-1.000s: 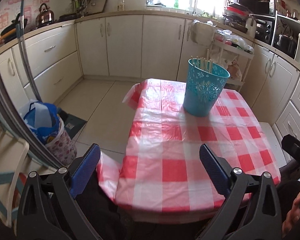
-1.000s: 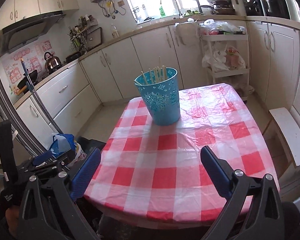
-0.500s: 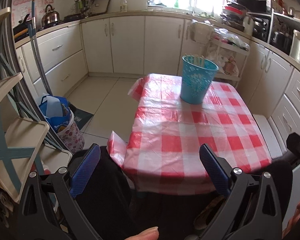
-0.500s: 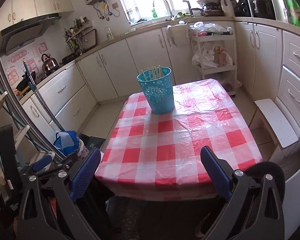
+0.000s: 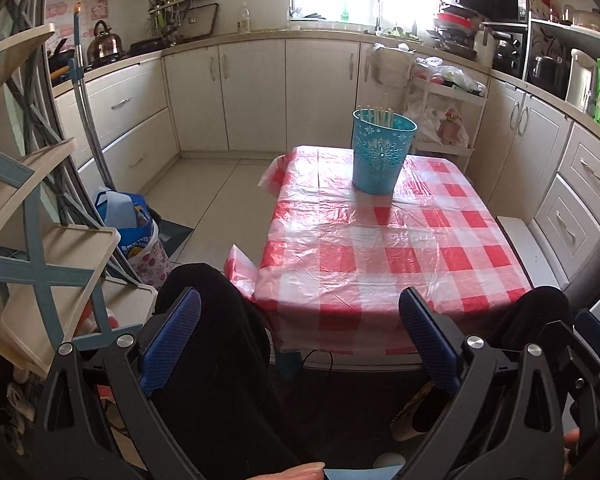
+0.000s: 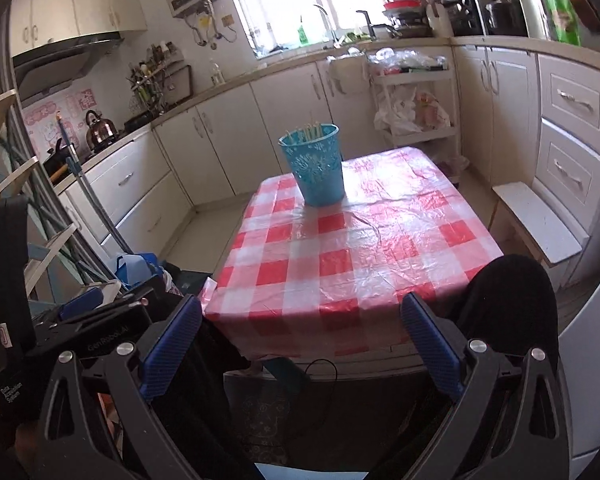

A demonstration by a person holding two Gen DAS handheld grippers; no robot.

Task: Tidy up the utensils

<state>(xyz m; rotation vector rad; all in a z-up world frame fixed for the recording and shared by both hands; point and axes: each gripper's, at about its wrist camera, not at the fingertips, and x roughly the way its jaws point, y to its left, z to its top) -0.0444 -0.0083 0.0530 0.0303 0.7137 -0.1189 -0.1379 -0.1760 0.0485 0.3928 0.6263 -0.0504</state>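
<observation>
Both the left gripper (image 5: 300, 324) and the right gripper (image 6: 300, 320) gape wide and empty near the checkered table (image 5: 380, 248), well apart from the chopstick-filled turquoise bucket (image 5: 382, 156).

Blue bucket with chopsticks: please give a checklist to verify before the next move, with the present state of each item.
1. Blue bucket upright on the checkered table: ok.
2. Chopsticks standing inside the bucket: ok.
3. Left gripper open and empty: ok.
4. Right gripper open and empty: ok.
5. Grippers within reach of the bucket: not ok, both are back beyond the near table edge.
6. Loose utensils left elsewhere: cannot tell.
</observation>
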